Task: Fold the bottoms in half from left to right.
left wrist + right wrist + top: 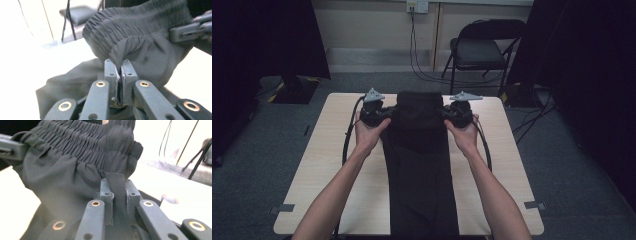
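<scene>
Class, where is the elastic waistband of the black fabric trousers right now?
In the high view, the gathered elastic waistband sits at the table's far middle, between both tongs.

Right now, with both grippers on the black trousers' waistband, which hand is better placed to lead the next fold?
Neither clearly. The left gripper and right gripper each pinch the black elastic-waisted trousers at opposite waistband corners, level over the far end of the pale wooden table. Probably move both together.

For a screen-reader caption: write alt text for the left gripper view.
The left gripper is shut on a fold of the black trousers, just under their gathered elastic waistband. The right gripper grips the cloth at the picture's right, over the pale table.
</scene>
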The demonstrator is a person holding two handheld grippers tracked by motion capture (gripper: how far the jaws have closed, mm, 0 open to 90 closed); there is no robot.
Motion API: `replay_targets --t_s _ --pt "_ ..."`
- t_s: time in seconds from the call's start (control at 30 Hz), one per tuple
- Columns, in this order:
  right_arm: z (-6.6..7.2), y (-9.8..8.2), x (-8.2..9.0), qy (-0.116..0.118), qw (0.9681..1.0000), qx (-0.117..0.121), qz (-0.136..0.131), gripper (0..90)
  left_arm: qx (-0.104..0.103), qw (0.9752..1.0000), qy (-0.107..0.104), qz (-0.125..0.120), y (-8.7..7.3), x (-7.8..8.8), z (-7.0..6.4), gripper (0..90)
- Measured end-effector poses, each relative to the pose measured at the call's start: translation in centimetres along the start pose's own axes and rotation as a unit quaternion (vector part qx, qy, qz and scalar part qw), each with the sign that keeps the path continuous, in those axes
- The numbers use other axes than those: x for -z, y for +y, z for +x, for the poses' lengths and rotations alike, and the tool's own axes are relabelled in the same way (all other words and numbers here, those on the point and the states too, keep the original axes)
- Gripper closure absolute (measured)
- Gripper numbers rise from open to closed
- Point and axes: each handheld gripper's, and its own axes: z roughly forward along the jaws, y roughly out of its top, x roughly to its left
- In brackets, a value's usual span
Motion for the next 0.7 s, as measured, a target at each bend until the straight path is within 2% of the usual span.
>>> replay_targets --t_s 0.07,0.1,0.17,0.2,0.23,0.3,0.37,0.4,0.43,0.5,0.57,0.6,0.63,0.67,0.7 --pt "0.0 1.7 2.0 0.008 0.9991 -0.01 -0.04 81.5 -0.018 0.9996 -0.008 -0.019 1.7 1.7 -1.2 86.2" --pt "0.1 2.3 3.0 0.012 0.9984 -0.012 -0.055 81.6 -0.02 0.9994 -0.015 -0.023 2.3 2.5 -1.7 86.2" --pt "0.3 3.2 4.6 0.021 0.9969 -0.011 -0.075 81.7 -0.029 0.999 -0.018 -0.03 3.0 4.1 -3.1 86.1" --pt "0.6 3.6 5.8 0.024 0.9959 -0.007 -0.087 81.8 -0.041 0.9986 -0.01 -0.032 3.1 5.0 -3.9 86.1" --pt "1.0 3.9 6.8 0.029 0.9951 -0.001 -0.094 81.8 -0.051 0.9981 -0.006 -0.036 3.1 5.6 -4.7 86.1" --pt "2.2 4.0 8.8 0.034 0.994 0.017 -0.102 81.9 -0.042 0.998 -0.021 -0.043 2.2 7.3 -6.3 86.1" --pt "3.3 3.4 10.7 0.046 0.9926 0.03 -0.109 82.0 -0.046 0.9973 -0.037 -0.044 1.0 8.6 -7.4 86.1" --pt "3.6 3.0 11.3 0.05 0.9925 0.033 -0.106 82.0 -0.041 0.9971 -0.053 -0.037 -0.5 9.4 -8.3 86.1" --pt "4.2 1.7 12.3 0.059 0.9927 0.039 -0.098 82.0 -0.041 0.9968 -0.062 -0.03 -1.3 9.7 -8.7 86.1" --pt "4.8 -0.4 13.2 0.071 0.9935 0.041 -0.079 82.0 -0.025 0.9959 -0.087 -0.003 -3.8 10.1 -9.5 86.1" --pt "5.4 -3.5 13.6 0.084 0.9948 0.037 -0.046 82.0 -0.024 0.9958 -0.085 0.025 -6.2 10.0 -10.2 86.1" --pt "5.6 -4.7 13.6 0.084 0.9953 0.038 -0.028 82.0 -0.019 0.9929 -0.097 0.065 -8.3 9.6 -10.9 86.1" --pt "5.9 -7.2 13.8 0.089 0.9953 0.038 -0.008 82.0 -0.019 0.9925 -0.098 0.072 -9.0 9.5 -11.1 86.1" --pt "6.0 -8.0 13.8 0.092 0.9952 0.032 0.0 82.0 -0.02 0.9915 -0.1 0.081 -10.2 9.2 -11.4 86.2" --pt "6.1 -9.6 13.6 0.097 0.995 0.017 0.02 82.0 -0.02 0.9895 -0.104 0.099 -11.3 8.7 -11.5 86.2"
